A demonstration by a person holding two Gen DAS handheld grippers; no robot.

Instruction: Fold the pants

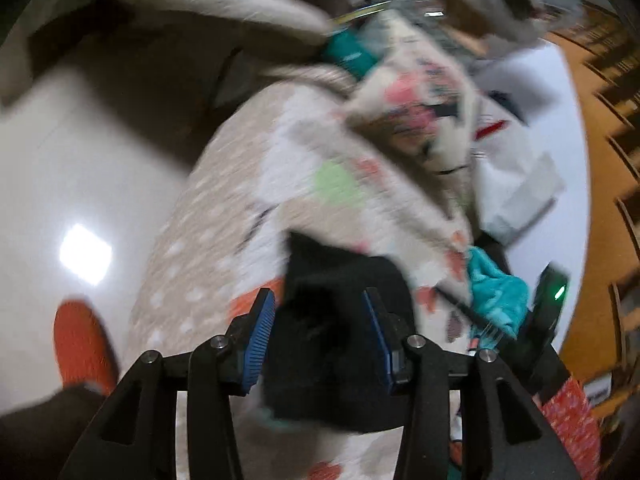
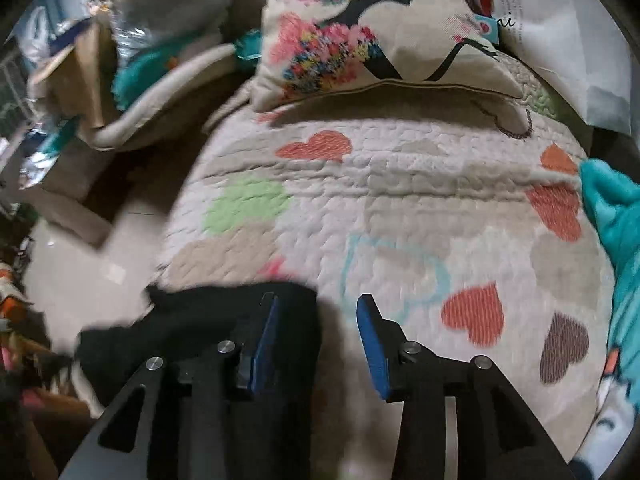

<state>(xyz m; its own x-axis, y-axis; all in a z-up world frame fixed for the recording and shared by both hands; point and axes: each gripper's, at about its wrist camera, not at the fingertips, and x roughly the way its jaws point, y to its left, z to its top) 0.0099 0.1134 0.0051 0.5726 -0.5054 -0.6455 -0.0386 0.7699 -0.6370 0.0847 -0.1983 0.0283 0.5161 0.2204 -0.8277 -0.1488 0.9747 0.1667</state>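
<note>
The black pants (image 1: pixel 340 344) lie bunched on a quilted bedspread with coloured hearts (image 1: pixel 224 216). In the left wrist view my left gripper (image 1: pixel 320 304) is open, its blue pads on either side of the black cloth, with a wide gap. In the right wrist view my right gripper (image 2: pixel 316 312) is open over the bedspread (image 2: pixel 400 208); the black pants (image 2: pixel 192 328) lie at its left finger and spread out to the left edge of the bed. The right pad (image 2: pixel 370 332) is over bare quilt. Both views are motion-blurred.
A cushion with a colourful horse print (image 2: pixel 360 32) lies at the head of the bed. A teal fleece cloth (image 2: pixel 616 216) lies at the bed's right side and shows in the left view (image 1: pixel 496 292). Bags and clutter (image 2: pixel 80 60) stand on the floor at left. A glossy pale floor (image 1: pixel 80 184) lies beside the bed.
</note>
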